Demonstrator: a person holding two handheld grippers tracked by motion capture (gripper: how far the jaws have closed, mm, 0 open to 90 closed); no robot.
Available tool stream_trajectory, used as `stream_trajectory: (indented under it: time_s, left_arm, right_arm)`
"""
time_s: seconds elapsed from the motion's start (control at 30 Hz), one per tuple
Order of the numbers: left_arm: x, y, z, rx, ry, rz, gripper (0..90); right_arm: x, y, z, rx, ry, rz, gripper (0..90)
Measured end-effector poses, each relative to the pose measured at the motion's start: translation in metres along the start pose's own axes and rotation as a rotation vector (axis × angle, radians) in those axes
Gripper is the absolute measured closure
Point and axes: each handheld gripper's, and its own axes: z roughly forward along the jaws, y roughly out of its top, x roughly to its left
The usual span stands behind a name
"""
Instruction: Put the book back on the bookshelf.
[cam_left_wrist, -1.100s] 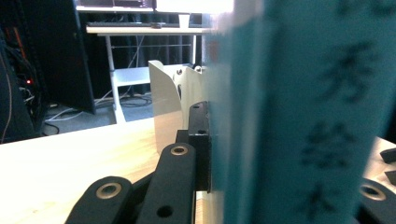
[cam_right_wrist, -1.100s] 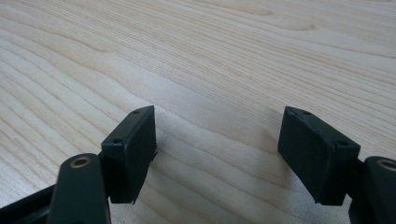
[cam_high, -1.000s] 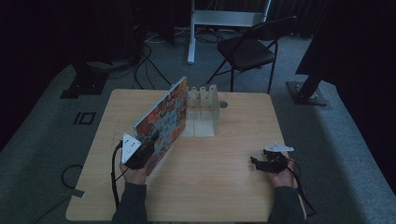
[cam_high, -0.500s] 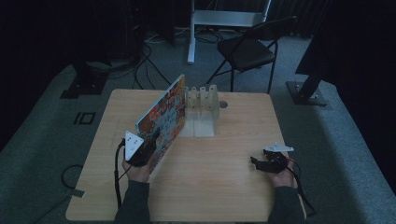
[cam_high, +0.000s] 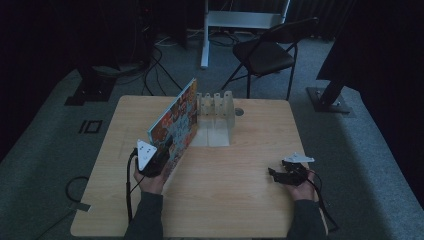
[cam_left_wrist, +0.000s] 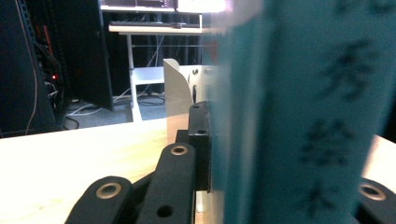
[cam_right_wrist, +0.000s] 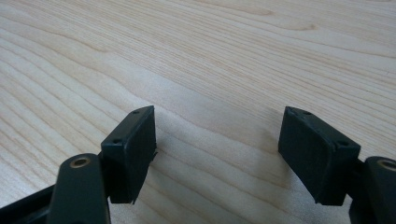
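Book (cam_high: 176, 125) being held on edge, clamped between jaws of left gripper (cam_high: 152, 162) at near end. Long axis being directed toward rack (cam_high: 216, 107), just beyond far end. Right gripper (cam_high: 289, 173) being rested well apart, jaws spread, nothing gripped.

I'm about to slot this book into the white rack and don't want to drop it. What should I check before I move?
1. Left gripper clamped on the book: ok; in the left gripper view the jaws press both sides of the spine end.
2. Book upright: ok, standing on edge, slightly tilted.
3. Far end of book at the white rack: ok, it reaches the rack's left side.
4. Which slot the book lines up with: cannot tell.
5. Right gripper out of the way: ok; open, low over bare table, apart from book and rack.
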Motion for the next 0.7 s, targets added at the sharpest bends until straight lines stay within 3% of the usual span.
stream_trajectory:
  time_s: [0.7]
  left_arm:
    - [-0.0053, -0.0039, 0.0106, 0.003, 0.046, 0.014, 81.2]
  right_arm:
    - [0.0, 0.0, 0.0, 0.0, 0.001, 0.0, 27.0]
